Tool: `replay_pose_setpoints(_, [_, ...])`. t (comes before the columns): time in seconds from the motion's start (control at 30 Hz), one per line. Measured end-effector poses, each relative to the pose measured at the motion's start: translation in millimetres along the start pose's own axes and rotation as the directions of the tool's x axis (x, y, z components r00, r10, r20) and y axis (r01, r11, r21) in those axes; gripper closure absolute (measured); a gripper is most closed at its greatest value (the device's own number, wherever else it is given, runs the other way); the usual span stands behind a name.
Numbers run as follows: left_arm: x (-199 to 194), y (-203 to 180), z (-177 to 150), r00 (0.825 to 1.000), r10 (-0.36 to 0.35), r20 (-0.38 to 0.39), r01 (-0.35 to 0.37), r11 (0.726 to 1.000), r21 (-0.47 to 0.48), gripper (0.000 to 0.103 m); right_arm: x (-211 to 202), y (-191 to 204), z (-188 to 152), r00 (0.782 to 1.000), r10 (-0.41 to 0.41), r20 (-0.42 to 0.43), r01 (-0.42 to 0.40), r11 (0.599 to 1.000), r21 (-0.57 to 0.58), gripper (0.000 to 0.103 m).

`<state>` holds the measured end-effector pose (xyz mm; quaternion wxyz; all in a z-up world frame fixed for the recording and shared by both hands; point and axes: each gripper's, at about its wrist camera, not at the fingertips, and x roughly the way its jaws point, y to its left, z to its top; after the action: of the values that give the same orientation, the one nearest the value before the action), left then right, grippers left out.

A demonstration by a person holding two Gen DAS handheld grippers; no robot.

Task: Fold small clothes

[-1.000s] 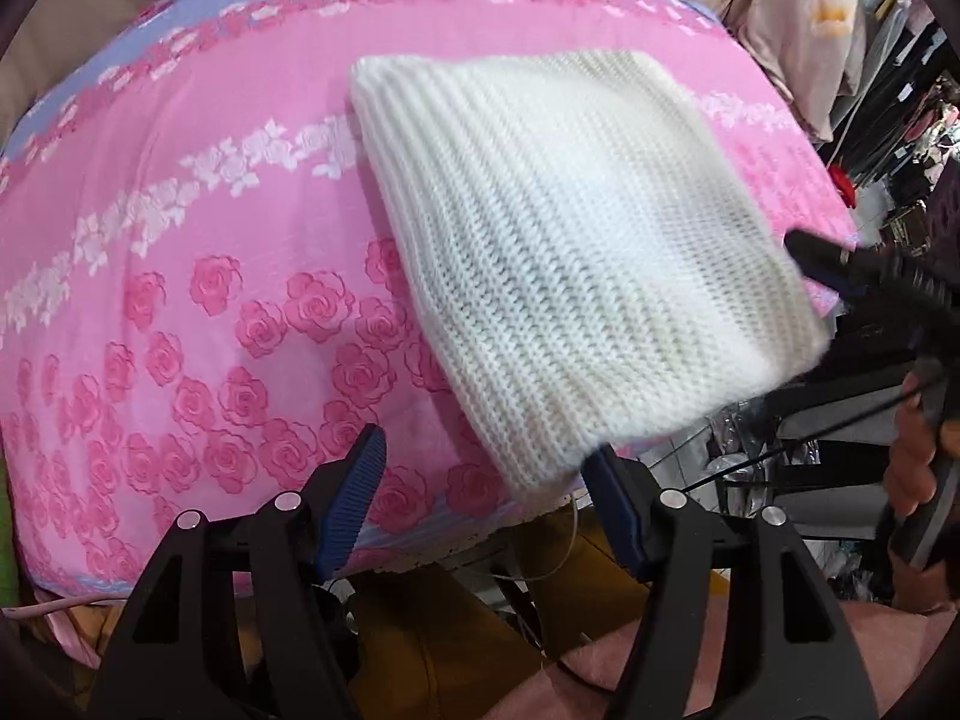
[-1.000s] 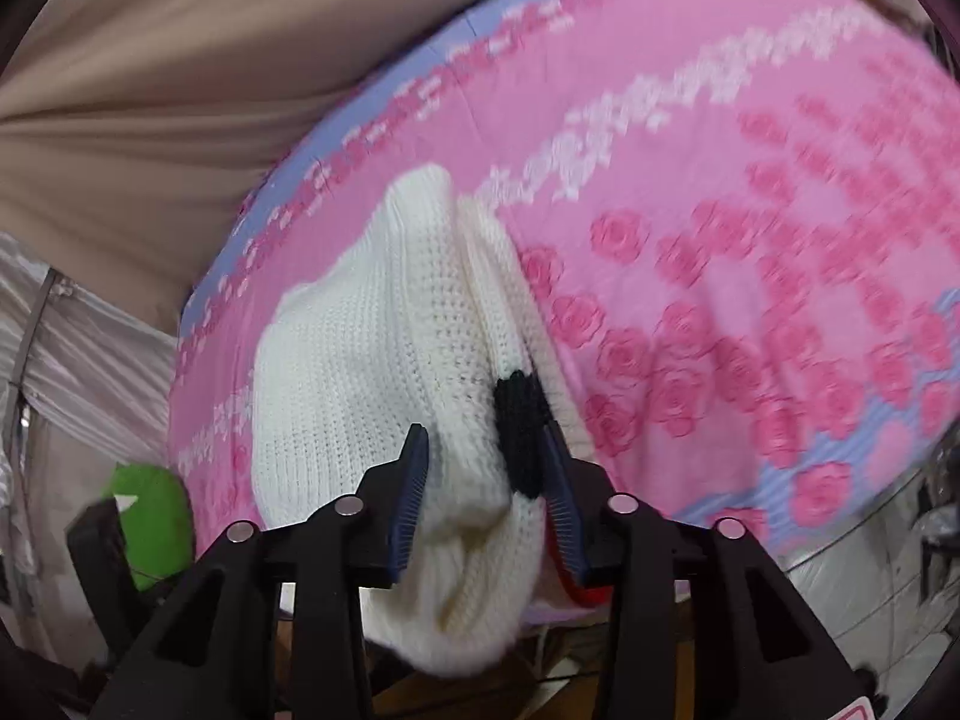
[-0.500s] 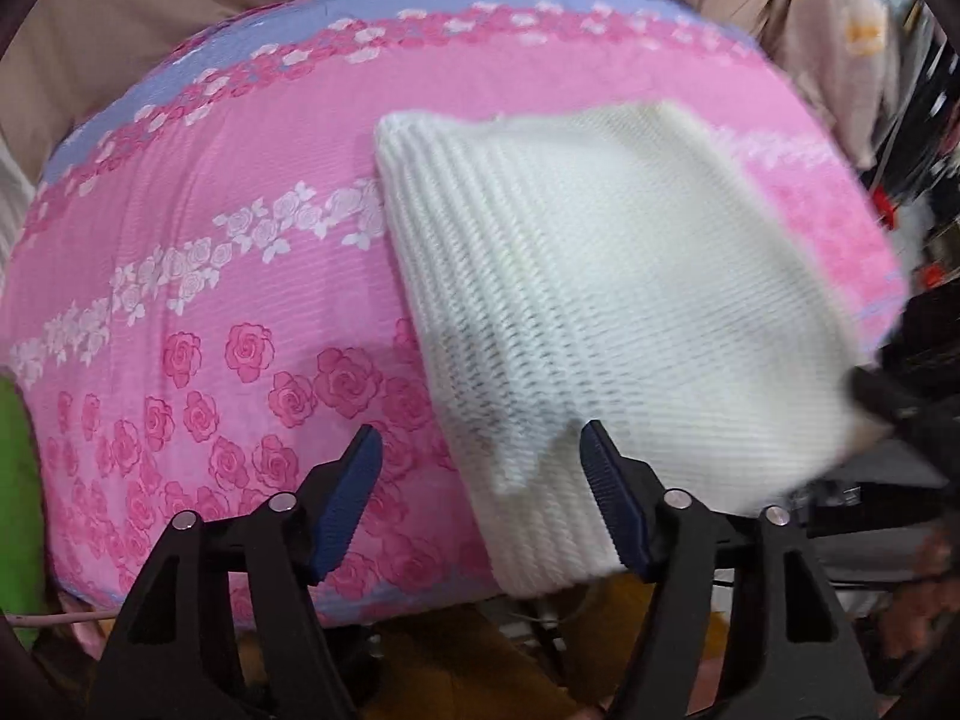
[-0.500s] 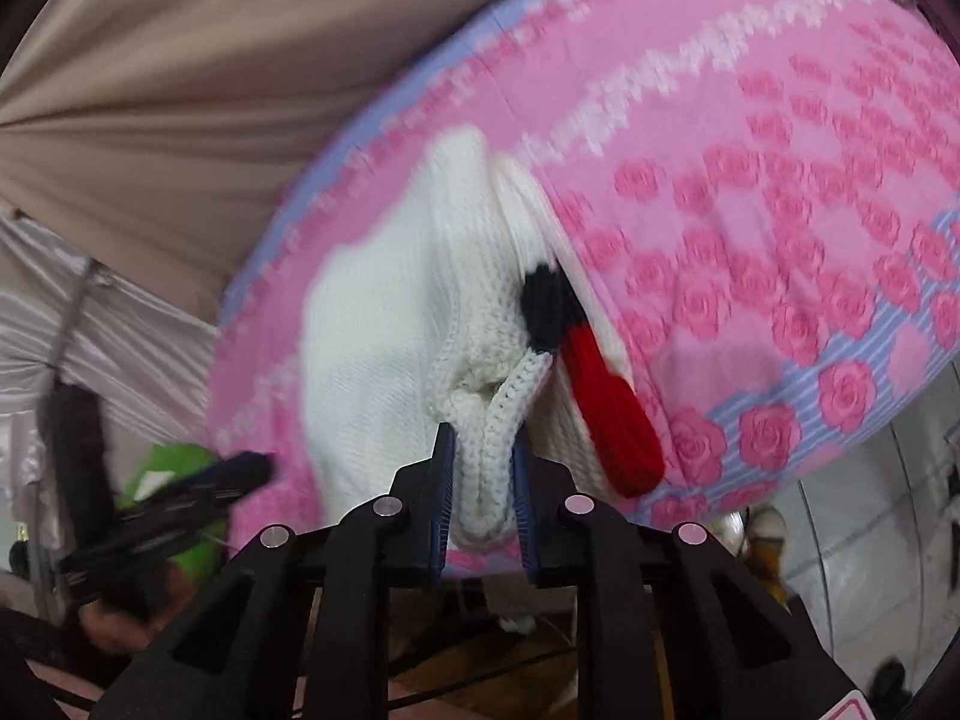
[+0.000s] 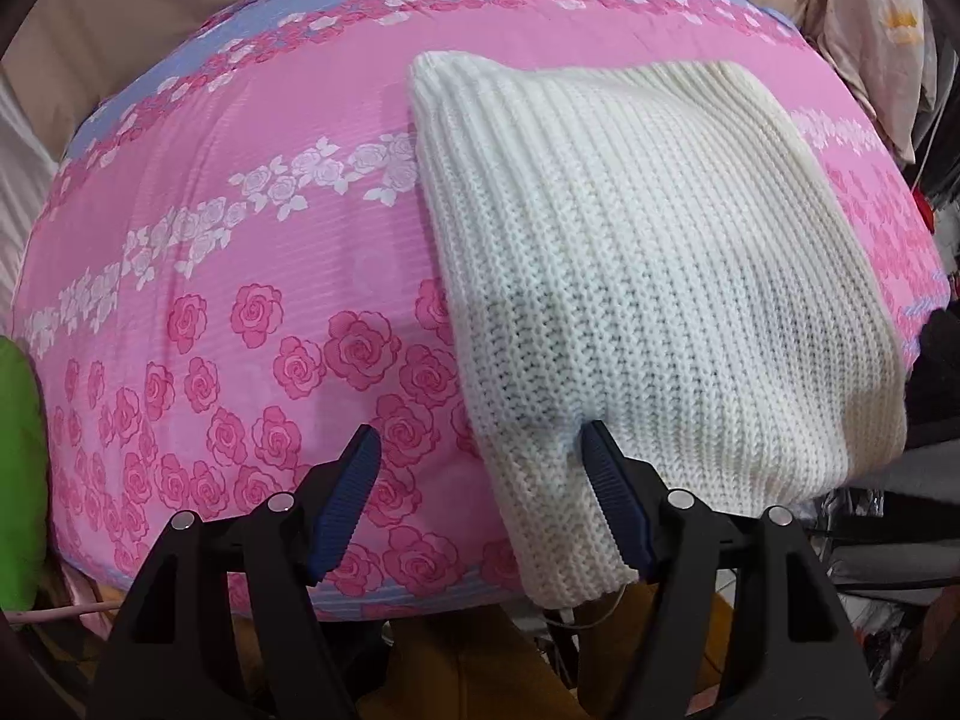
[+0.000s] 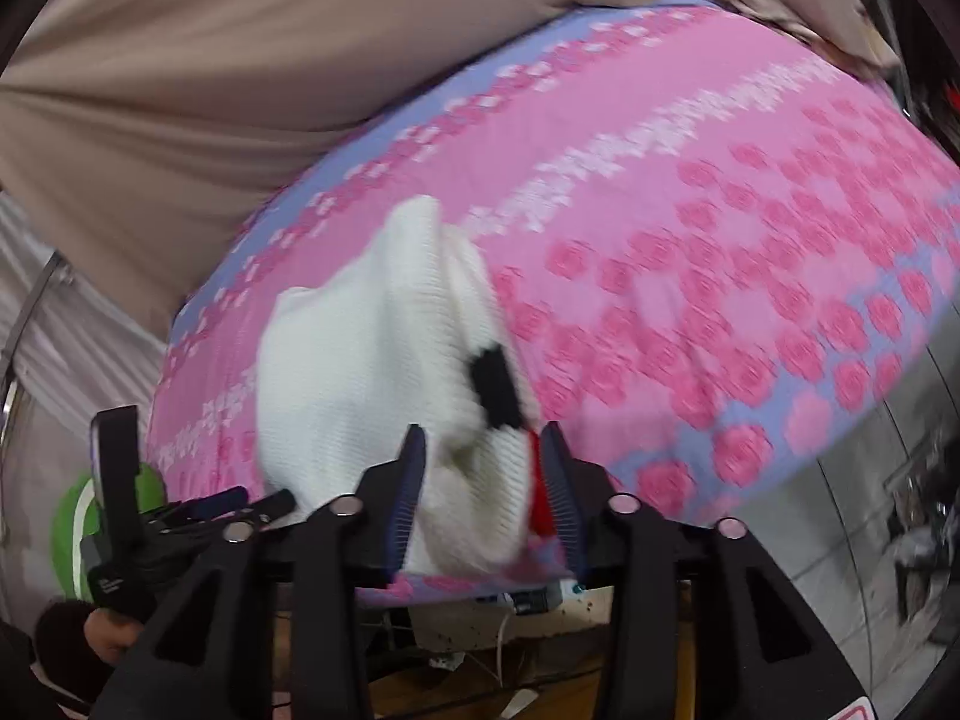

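A pink rose-print cloth (image 5: 252, 276) covers the tabletop, and on its right part, reaching over the near edge, lies the folded white knit (image 5: 648, 276). In the left wrist view the knit shows as a flat ribbed square. The left gripper (image 5: 480, 456) stands wide and is opening; its right pad (image 5: 606, 480) touches the knit's near left corner, its left pad hangs over bare cloth, and it holds nothing. In the right wrist view, which is blurred, the knit (image 6: 360, 348) is seen from its thick folded edge, with a black patch (image 6: 495, 387) and a bit of red (image 6: 540, 498) that the left view does not show. The right gripper (image 6: 483, 462) is about half open and opening, with the knit's near fold between its pads; whether they touch it I cannot tell. That view also shows the left gripper (image 6: 240, 501) at the lower left, by a green thing (image 6: 69, 516) that sits at the left edge in the other view.
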<state>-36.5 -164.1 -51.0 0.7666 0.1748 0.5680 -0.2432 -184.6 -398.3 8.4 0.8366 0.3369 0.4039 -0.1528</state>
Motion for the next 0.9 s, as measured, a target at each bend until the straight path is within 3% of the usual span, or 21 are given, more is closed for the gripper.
replay_pose_setpoints(0.17, [-21.5,10.4,11.4,0.993,-0.028,0.117,0.038,0.996,-0.084,0.036,57.4,22.5,4.2,0.997,-0.022,-0.076,0.018,0.998,-0.054,0.054])
replay_pose_setpoints(0.23, [-23.4,12.3,18.6,0.990,-0.031,0.136,0.045,0.994,-0.102,0.034,70.5,25.0,3.4,0.994,-0.012,-0.108,0.008,0.999,-0.041,0.059])
replay_pose_setpoints(0.27, [-21.5,12.3,22.0,0.991,-0.027,0.128,0.041,0.994,-0.105,0.034,69.4,29.4,4.6,0.995,0.005,-0.101,-0.009,0.999,-0.046,0.082])
replay_pose_setpoints(0.33, [-19.2,10.0,25.5,0.993,-0.021,0.120,0.034,0.993,-0.112,0.034,58.5,45.9,11.9,0.995,0.062,-0.082,-0.069,0.994,-0.085,0.084])
replay_pose_setpoints(0.47, [-17.0,3.3,27.1,0.992,-0.015,0.121,0.027,0.995,-0.098,0.032,11.3,74.7,35.0,0.980,0.194,0.043,-0.185,0.969,-0.161,0.085])
replay_pose_setpoints(0.57, [-4.7,-1.7,25.9,0.996,-0.010,0.085,0.016,0.997,-0.075,0.027,32.7,54.9,38.5,0.995,0.097,0.008,-0.095,0.984,-0.151,0.085])
replay_pose_setpoints(0.6, [-1.3,-3.0,25.4,0.997,-0.019,0.076,0.025,0.997,-0.073,0.025,56.8,39.7,34.0,0.998,0.017,-0.052,-0.024,0.990,-0.140,0.084])
replay_pose_setpoints(0.63, [0.1,-4.1,24.4,0.997,-0.020,0.072,0.025,0.997,-0.073,0.025,92.7,17.3,22.6,0.980,-0.091,-0.175,0.070,0.990,-0.123,0.084])
replay_pose_setpoints(0.73, [-3.1,-4.8,23.8,0.996,-0.002,0.088,0.007,0.998,-0.064,0.025,80.7,3.8,20.0,0.991,-0.009,-0.135,0.005,1.000,-0.026,0.082])
replay_pose_setpoints(0.77, [-3.2,-4.0,24.1,0.996,0.004,0.089,0.002,0.998,-0.069,0.025,65.9,10.6,23.0,0.995,-0.023,-0.094,0.020,0.999,-0.035,0.077])
replay_pose_setpoints(0.87, [-5.2,-3.6,23.5,0.996,0.008,0.094,-0.001,0.997,-0.071,0.025,25.8,33.6,25.5,0.993,-0.111,0.046,0.116,0.986,-0.124,0.076])
replay_pose_setpoints(0.9, [-5.4,-3.8,23.4,0.995,0.008,0.096,-0.002,0.998,-0.068,0.025,17.5,42.0,25.1,0.993,-0.104,0.062,0.112,0.981,-0.159,0.076])
